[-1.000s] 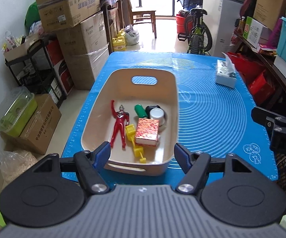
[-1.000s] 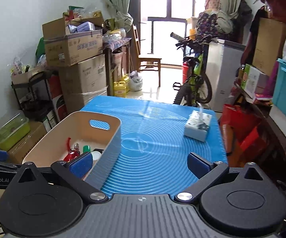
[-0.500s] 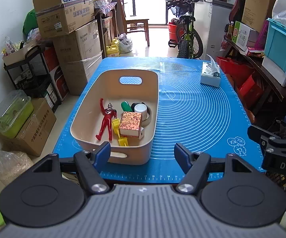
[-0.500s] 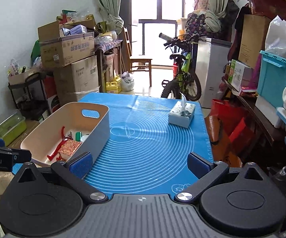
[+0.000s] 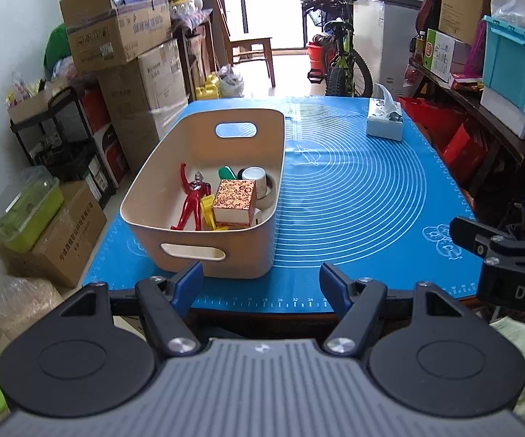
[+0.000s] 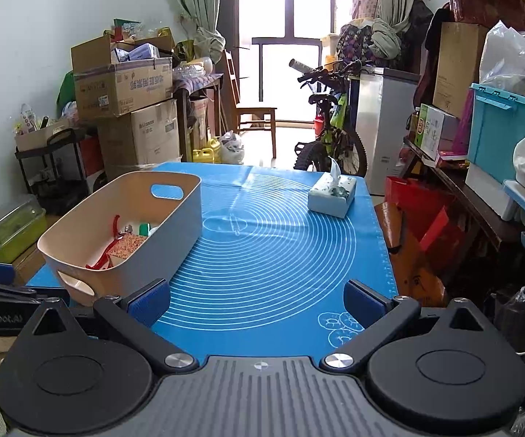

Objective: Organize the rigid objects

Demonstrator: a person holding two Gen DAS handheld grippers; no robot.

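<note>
A beige bin [image 5: 204, 255] [image 6: 175, 240] sits on the left of the blue mat [image 5: 353, 196] [image 6: 273, 255]. Inside it lie a red figure [image 5: 191, 205], a patterned box [image 5: 234, 202], a yellow toy [image 5: 207, 213], a green item [image 5: 227, 173], a white cup [image 5: 255, 178] and a tape roll [image 5: 270, 196]. My left gripper [image 5: 260, 284] is open and empty, held back off the table's near edge, in front of the bin. My right gripper [image 6: 257, 300] is open and empty over the mat's near edge, right of the bin; it also shows in the left wrist view [image 5: 509, 255].
A tissue box [image 5: 384, 122] [image 6: 331, 196] stands at the mat's far right. Stacked cardboard boxes [image 5: 131, 58] and a shelf [image 5: 62, 145] line the left wall. A bicycle [image 6: 329, 134] stands beyond the table. Shelves with a teal crate [image 6: 498, 127] run along the right.
Both grippers have pulled back from the table toward the near edge, so the bin and mat look farther away. Both stay open and empty. The objects in the bin have not moved.
</note>
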